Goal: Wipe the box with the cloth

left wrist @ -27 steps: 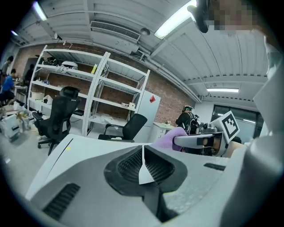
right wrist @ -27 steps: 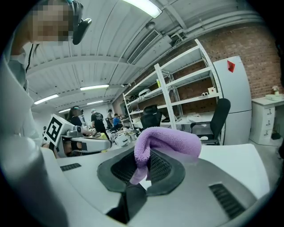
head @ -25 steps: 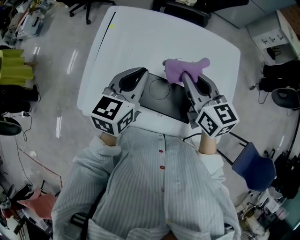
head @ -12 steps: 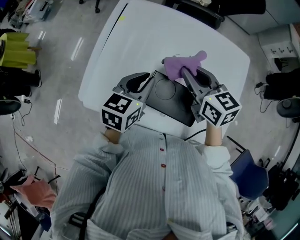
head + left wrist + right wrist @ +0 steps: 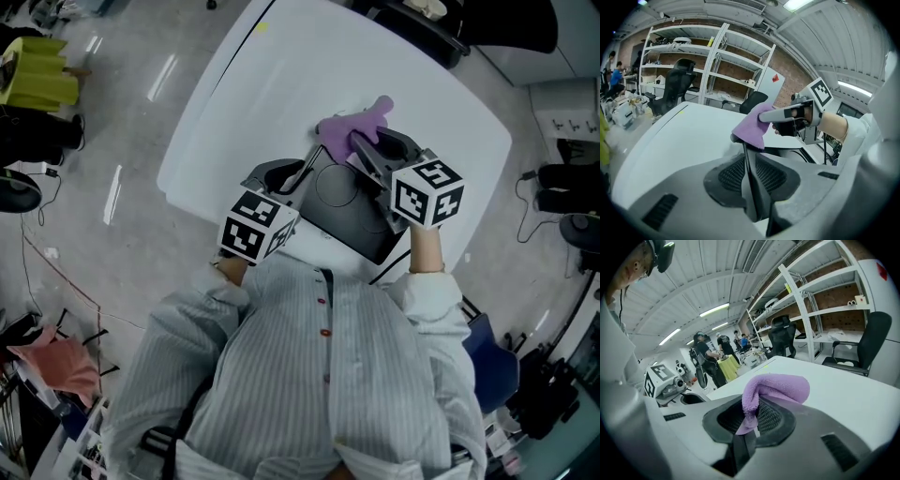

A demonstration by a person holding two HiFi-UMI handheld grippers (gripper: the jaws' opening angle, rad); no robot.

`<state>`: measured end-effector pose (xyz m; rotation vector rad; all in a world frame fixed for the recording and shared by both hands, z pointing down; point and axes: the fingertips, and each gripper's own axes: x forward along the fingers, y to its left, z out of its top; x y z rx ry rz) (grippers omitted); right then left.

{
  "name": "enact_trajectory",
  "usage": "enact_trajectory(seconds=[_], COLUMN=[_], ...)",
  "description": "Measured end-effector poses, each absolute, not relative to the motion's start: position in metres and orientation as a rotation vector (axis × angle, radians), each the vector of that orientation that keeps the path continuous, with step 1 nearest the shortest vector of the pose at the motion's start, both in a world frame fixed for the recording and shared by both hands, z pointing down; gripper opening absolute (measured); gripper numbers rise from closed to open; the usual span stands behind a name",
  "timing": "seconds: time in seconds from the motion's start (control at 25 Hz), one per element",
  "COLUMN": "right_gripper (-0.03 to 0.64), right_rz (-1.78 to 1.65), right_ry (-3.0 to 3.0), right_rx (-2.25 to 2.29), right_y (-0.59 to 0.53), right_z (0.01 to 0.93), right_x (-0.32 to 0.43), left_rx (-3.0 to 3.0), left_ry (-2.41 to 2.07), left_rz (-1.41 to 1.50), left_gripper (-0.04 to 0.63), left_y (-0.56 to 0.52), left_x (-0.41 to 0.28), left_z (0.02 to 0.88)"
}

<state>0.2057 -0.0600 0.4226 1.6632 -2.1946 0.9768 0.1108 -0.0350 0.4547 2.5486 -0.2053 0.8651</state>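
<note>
- The box (image 5: 361,223) is dark and flat. It lies on the white table (image 5: 244,103), at the edge close to the person, and its longer side seems to run across, from the left gripper toward the right one.
- The cloth (image 5: 345,131) is purple and folded. It hangs at the far edge of the box, partly over the table; I cannot tell if it touches the lid already.
- The right gripper (image 5: 362,152) is clamped on the cloth, with one end pinched between its pads. It reaches over the box and points away from the person, so most of the lid lies under it and back toward the body.
- I judge the wiping stroke should go down and then along this long side or back toward the person.
- The left gripper (image 5: 298,176) is at the left end of the box. Its jaws are opening by a narrow gap, and nothing sits between them.
- The right hand is the nearer one for wiping; the left is placed to steady the box.
</note>
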Motion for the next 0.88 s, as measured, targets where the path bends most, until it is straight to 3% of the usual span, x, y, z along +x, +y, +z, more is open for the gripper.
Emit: enact_trajectory(seconds=[0.88], right_gripper=[0.044], right_rz=[1.336], right_ry=[-2.232], right_rx=[0.890], right_y=[-0.061], right_z=[0.515], right_x=[0.170], left_rx=[2.494], left_ry=[-0.229], left_rz=[0.895], left_gripper=[0.054], left_y=[-0.029], left_x=[0.109], left_z=[0.481])
